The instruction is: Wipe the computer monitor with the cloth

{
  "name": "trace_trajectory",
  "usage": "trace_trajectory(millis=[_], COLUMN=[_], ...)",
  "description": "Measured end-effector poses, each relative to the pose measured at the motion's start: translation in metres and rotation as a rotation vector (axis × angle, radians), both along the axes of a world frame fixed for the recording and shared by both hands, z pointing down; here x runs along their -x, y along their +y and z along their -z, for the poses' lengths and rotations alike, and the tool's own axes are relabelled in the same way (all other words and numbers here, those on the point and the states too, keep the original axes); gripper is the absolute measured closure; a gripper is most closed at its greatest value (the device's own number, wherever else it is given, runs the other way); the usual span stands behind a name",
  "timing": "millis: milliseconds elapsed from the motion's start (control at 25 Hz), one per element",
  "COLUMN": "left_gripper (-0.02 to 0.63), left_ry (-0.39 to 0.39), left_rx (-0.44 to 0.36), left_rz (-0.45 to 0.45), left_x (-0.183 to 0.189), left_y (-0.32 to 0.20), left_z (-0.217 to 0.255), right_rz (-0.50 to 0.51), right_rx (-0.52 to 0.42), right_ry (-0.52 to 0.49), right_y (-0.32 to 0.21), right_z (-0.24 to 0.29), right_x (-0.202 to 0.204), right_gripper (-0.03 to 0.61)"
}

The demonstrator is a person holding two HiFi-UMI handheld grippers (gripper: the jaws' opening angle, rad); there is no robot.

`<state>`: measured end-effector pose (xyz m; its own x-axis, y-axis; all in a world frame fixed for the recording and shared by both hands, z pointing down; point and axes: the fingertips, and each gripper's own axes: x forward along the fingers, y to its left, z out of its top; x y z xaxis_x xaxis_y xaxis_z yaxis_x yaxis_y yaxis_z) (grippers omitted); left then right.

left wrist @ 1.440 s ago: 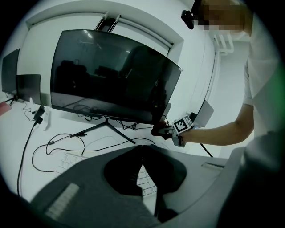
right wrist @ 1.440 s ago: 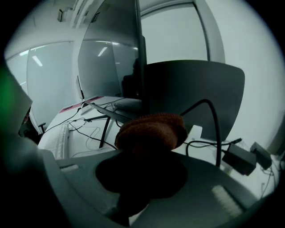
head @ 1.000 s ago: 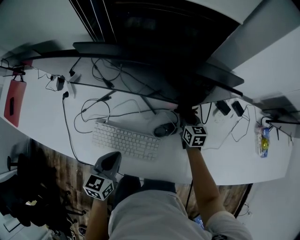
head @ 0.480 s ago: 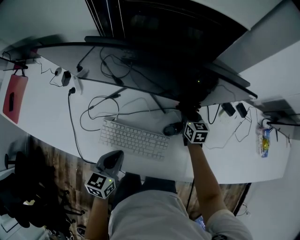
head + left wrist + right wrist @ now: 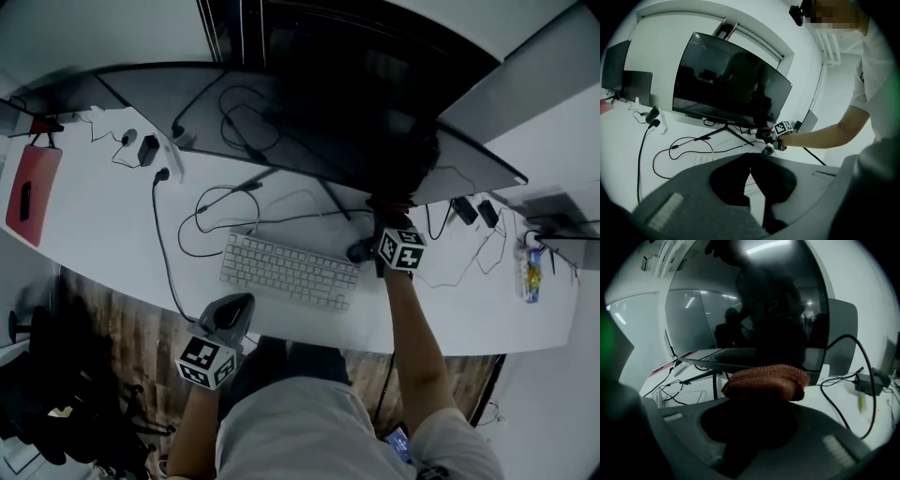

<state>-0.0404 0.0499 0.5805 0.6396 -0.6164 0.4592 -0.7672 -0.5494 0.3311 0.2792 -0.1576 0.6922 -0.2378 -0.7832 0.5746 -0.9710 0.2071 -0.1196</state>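
Observation:
The dark computer monitor (image 5: 347, 103) stands at the back of the white desk (image 5: 84, 234) on a thin-legged stand. My right gripper (image 5: 390, 208) reaches to the screen's lower edge, right of centre, shut on a reddish-brown knitted cloth (image 5: 766, 380). In the right gripper view the screen (image 5: 750, 310) fills the space just beyond the cloth. The left gripper view shows the monitor (image 5: 731, 89) and the cloth (image 5: 763, 133) at its bottom edge. My left gripper (image 5: 228, 317) hangs at the desk's near edge, shut on nothing, its jaws (image 5: 750, 157) meeting.
A white keyboard (image 5: 289, 270) and a dark mouse (image 5: 361, 250) lie in front of the monitor, among loose black cables (image 5: 202, 220). A red flat object (image 5: 28, 192) lies far left. Power adapters (image 5: 469, 211) and a second grey screen (image 5: 487, 141) are at the right.
The head view has shifted, so the desk sits further right in frame. My right gripper keeps the cloth at the monitor's lower edge, a little higher. The left gripper has hardly moved.

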Motion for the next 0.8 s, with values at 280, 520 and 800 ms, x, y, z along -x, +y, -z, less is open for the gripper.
trace_trajectory(millis=[280,520,800], left_gripper=[0.604,0.604,0.604], left_ry=[-0.02,-0.031,-0.038], left_rx=[-0.003,0.004,-0.01], left_rz=[0.002,0.046,0.077], left_x=[0.014,0.013,0.013], left_y=[-0.007,-0.023,-0.039], left_z=[0.004,0.006,0.004], right_rz=[-0.005,0.01,0.037], right_rx=[-0.006,0.017,0.02], right_ry=[0.01,-0.025,-0.053], right_y=[-0.003,-0.009,-0.02], right_z=[0.001,0.0,-0.003], right_x=[0.005,0.022,0.047], right_gripper=[0.499,0.499,0.499])
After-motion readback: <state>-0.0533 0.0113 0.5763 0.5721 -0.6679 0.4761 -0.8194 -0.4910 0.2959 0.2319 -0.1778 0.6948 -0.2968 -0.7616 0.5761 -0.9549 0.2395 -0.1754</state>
